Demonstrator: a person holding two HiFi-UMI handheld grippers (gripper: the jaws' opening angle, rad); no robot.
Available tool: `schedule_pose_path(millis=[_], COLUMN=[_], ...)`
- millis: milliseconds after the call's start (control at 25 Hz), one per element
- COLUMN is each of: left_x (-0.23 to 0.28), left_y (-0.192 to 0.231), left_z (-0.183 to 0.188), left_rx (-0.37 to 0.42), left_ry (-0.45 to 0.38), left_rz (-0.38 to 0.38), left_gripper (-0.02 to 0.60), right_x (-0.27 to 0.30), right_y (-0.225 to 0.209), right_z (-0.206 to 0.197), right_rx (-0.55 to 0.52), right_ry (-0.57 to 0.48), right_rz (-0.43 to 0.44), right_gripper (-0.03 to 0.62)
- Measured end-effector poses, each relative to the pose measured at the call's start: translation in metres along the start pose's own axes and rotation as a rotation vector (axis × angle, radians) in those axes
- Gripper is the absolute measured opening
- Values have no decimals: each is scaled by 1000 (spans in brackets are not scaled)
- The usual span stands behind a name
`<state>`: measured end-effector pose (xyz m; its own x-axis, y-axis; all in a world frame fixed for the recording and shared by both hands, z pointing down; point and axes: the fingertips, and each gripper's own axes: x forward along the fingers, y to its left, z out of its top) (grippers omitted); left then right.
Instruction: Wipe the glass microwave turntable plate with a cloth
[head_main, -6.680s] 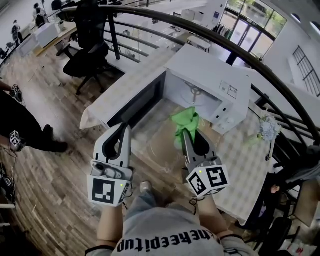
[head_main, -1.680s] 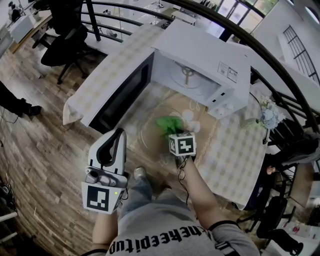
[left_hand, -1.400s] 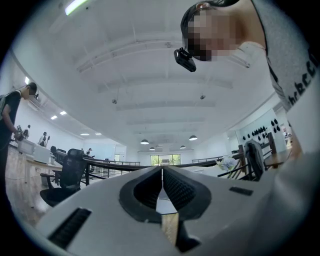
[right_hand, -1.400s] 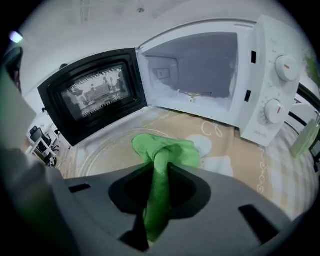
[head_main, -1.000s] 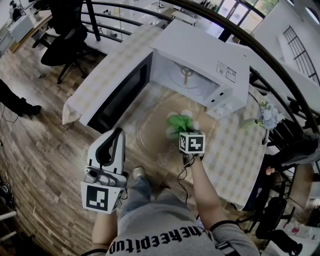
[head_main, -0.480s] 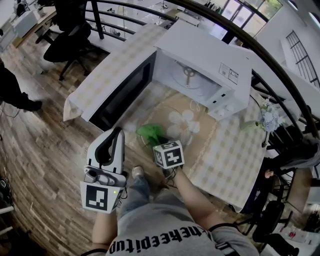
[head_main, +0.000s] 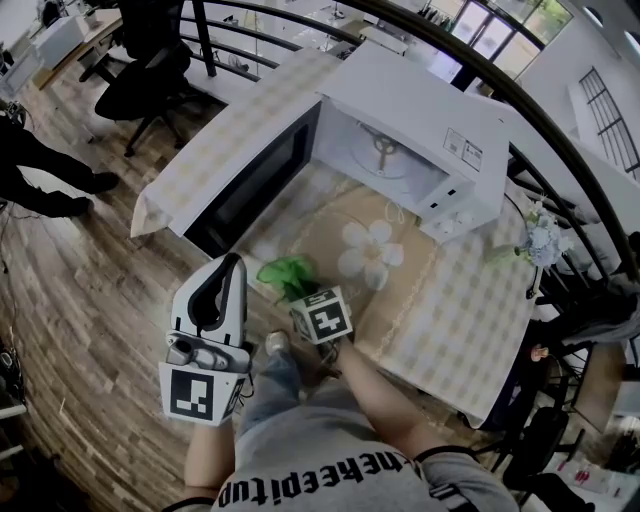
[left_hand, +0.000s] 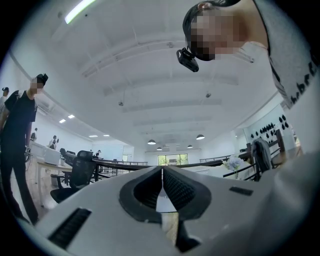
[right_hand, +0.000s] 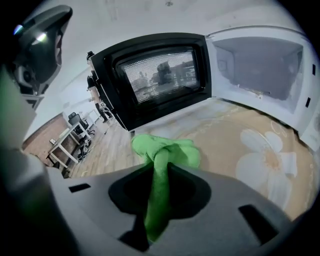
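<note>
The clear glass turntable plate (head_main: 330, 228) lies on a beige flower-print mat in front of the open microwave (head_main: 420, 140); its outline is faint. My right gripper (head_main: 298, 292) is shut on a green cloth (head_main: 283, 272), pressed down at the plate's near-left side, close to the table's front edge. In the right gripper view the green cloth (right_hand: 165, 150) bunches out past the right gripper (right_hand: 160, 167), with the plate (right_hand: 225, 135) beyond. My left gripper (head_main: 234, 264) hovers off the table at the left, shut and empty, and in its own view the left gripper (left_hand: 161, 172) points upward.
The microwave door (head_main: 255, 180) swings open to the left, close to the cloth. The roller ring (head_main: 383, 155) sits inside the cavity. A small bunch of flowers (head_main: 540, 240) stands at the table's right. A curved railing, an office chair (head_main: 140, 80) and a standing person (head_main: 40, 160) lie beyond.
My right gripper has swept the green cloth from the plate's far right side across to its near left. The left gripper has stayed where it was.
</note>
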<state>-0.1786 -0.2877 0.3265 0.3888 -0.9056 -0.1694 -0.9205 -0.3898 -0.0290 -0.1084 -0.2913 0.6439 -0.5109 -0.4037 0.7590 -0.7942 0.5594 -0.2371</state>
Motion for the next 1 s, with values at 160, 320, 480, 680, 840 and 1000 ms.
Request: schedule_pose_path(millis=[160, 320, 480, 680, 840, 1000], left_x=[0, 2, 4, 7, 10, 12], left_y=[-5, -13, -21, -32, -40, -46], left_z=[1, 2, 3, 5, 5, 7], left_rx=[2, 4, 2, 0, -1, 3], left_ry=[-2, -3, -3, -8, -8, -12], left_rz=[-4, -13, -20, -34, -44, -47], left_gripper=[11, 11, 11, 11, 11, 11], right_x=[-9, -22, -36, -54, -67, -77], right_y=[-24, -54, -82, -114, -138, -157], right_z=[-8, -15, -22, -32, -40, -47], right_rx=[27, 74, 123, 178, 208, 228], right_ry=[-12, -26, -40, -54, -59, -62], right_rz=[-38, -86, -134, -190, -231, -258], right_gripper=[77, 77, 77, 77, 77, 77])
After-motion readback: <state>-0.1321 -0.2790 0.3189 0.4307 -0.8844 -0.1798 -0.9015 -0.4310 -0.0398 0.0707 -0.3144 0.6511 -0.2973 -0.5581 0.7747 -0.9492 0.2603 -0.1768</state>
